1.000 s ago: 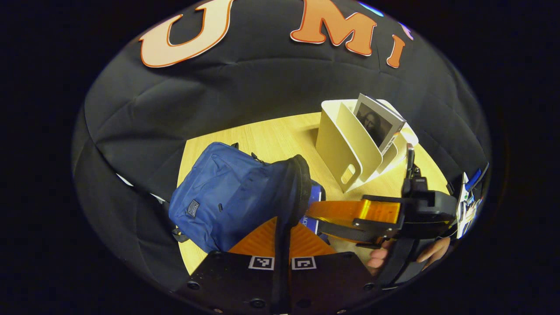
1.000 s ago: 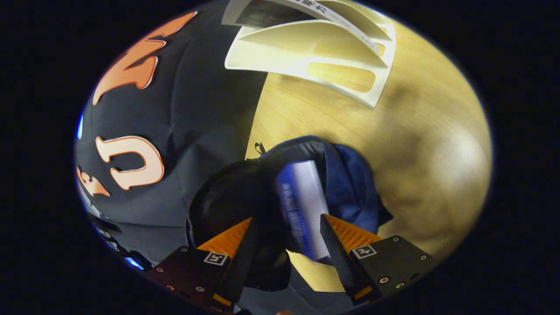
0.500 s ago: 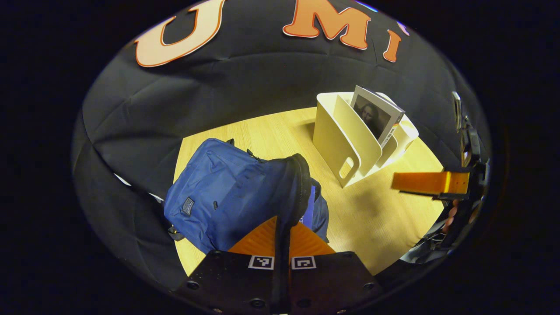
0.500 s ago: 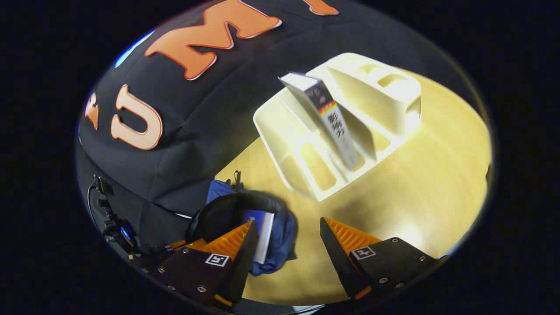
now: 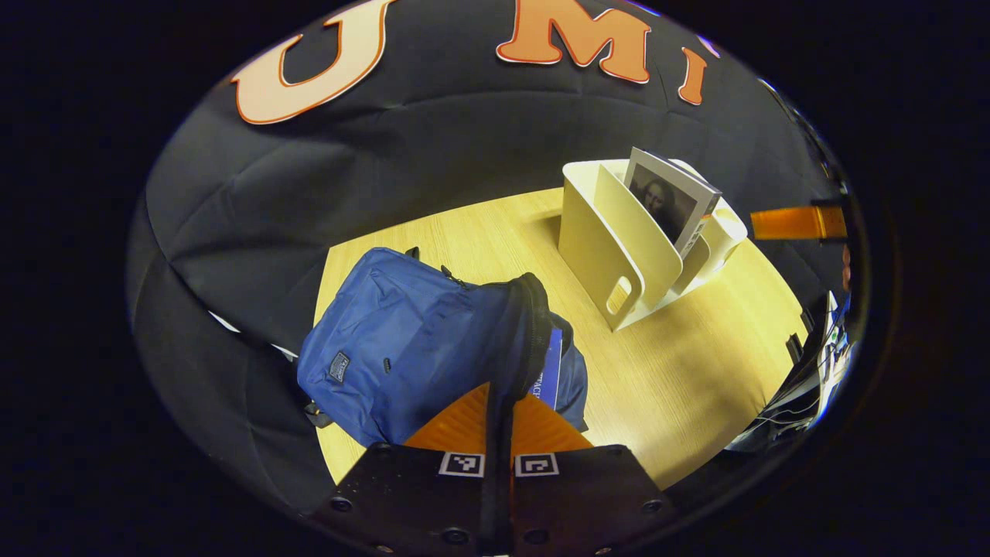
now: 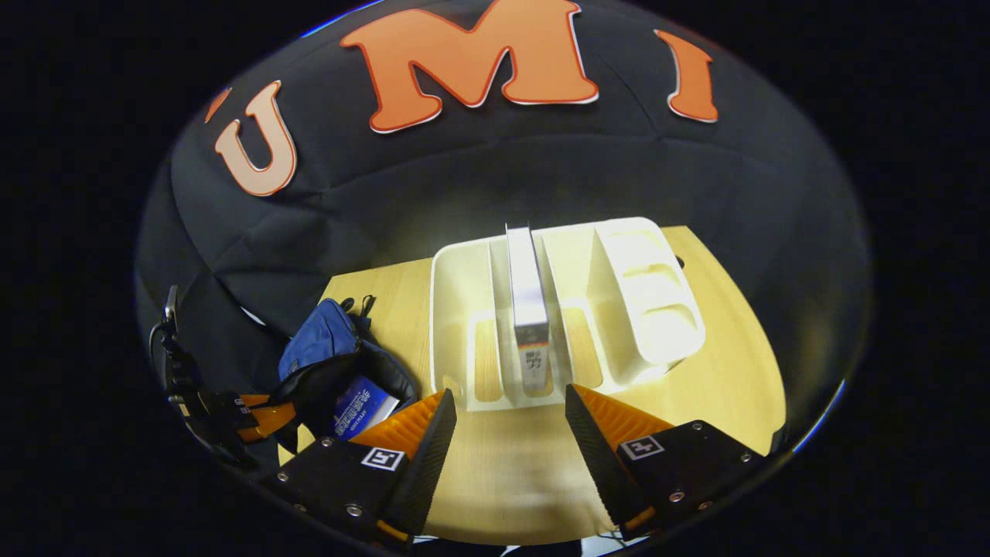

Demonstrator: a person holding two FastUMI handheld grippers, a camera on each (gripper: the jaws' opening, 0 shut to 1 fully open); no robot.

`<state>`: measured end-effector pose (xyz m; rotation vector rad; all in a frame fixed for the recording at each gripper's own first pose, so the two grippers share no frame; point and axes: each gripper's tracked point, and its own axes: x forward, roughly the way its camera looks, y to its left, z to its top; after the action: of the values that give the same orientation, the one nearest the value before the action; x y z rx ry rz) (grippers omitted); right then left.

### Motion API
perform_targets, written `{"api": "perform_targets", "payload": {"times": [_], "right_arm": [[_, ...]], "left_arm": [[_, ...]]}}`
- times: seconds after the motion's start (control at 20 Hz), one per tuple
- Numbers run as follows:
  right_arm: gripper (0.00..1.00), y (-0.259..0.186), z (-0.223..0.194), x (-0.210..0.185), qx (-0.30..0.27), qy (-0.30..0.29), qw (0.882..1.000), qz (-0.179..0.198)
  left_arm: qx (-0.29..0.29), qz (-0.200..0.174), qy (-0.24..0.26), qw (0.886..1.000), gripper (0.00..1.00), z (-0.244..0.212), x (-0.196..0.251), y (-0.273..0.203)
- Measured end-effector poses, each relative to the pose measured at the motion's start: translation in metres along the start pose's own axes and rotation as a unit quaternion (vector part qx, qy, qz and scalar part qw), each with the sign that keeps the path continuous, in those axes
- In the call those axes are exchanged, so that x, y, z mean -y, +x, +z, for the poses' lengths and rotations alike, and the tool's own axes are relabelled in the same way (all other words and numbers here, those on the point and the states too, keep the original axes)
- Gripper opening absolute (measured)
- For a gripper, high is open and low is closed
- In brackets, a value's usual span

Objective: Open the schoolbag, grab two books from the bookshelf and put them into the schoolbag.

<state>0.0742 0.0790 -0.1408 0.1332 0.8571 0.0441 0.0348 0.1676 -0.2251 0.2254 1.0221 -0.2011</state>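
Schoolbag [image 5: 402, 348], soft blue fabric, lies open on the wooden tabletop [image 5: 696, 363], a blue book [image 6: 360, 402] inside. Left claw [image 5: 499, 410] clamped on its dark rim. Right gripper view shows right claw [image 6: 506, 418] apart, facing the upright book [image 6: 528, 309] in the white moulded bookshelf [image 6: 634, 286].

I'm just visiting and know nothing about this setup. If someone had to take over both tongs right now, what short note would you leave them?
Left tongs: shut on the schoolbag's dark opening rim, holding it open.
Right tongs: open, holding nothing, pointed at the bookshelf.
Things: the blue schoolbag lies on the wooden table, with a blue book sticking out of its mouth. A second book stands upright in a middle slot of the white bookshelf.
Done: bag open, first book in.
Left: grip the standing book, carry it over and put it into the bag.
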Motion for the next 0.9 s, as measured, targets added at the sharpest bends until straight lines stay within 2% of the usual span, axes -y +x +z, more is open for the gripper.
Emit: {"api": "perform_targets", "payload": {"times": [0.2,0.45,0.6,0.9], "right_arm": [[0.86,0.020,0.037,0.011,-0.039,-0.038,0.998,-0.008],[0.86,0.062,0.042,-0.001,-0.109,-0.079,0.991,-0.001],[0.82,0.085,0.042,0.010,-0.136,-0.074,0.988,-0.019],[0.81,0.113,0.064,0.018,-0.155,-0.046,0.986,-0.029]], "left_arm": [[0.002,0.007,-0.004,1.000,0.00,0.001,-0.001,-0.001],[0.001,0.009,-0.017,1.000,0.00,0.001,-0.001,0.000],[0.002,0.008,-0.023,1.000,0.00,0.000,-0.001,0.000],[-0.005,0.004,-0.025,1.000,0.00,-0.002,0.000,0.004]]}}
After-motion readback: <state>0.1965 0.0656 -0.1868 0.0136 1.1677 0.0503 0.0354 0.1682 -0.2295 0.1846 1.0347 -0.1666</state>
